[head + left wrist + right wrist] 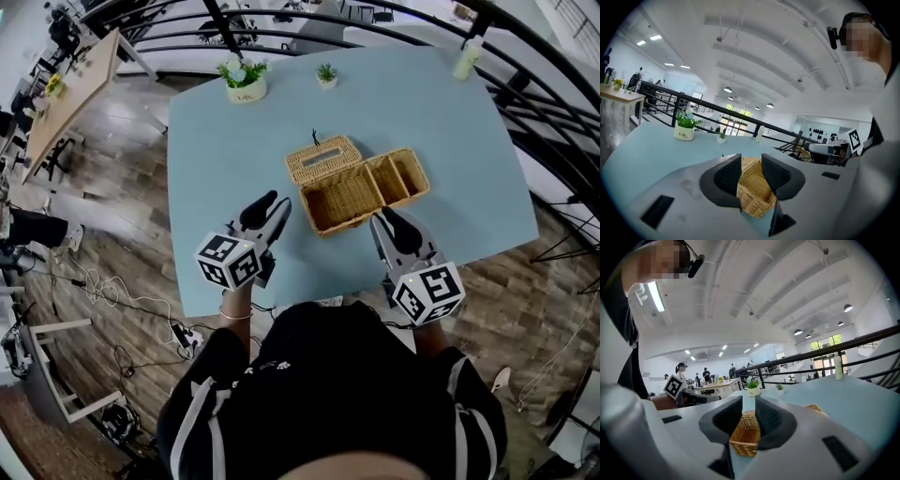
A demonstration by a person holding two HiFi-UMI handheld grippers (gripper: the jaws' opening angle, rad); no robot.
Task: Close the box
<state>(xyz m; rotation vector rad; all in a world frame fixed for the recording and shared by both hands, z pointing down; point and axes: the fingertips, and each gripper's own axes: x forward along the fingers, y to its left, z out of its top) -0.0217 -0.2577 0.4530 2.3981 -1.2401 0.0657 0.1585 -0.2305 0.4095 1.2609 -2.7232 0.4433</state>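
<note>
Shoulders of a person (328,394) in a dark top fill the foreground, a claw held out in each hand over a pale blue table (216,253). The left claw (272,202) and the right claw (386,217) both have their jaws apart and grip nothing. Each points at a near corner of the wicker box (361,192). The box sits mid-table between them, its slotted lid (323,157) tipped back on the far side, its compartments bare. A potted plant (244,80), a smaller plant (326,73) and a bottle (467,58) stand along the table's far edge.
</note>
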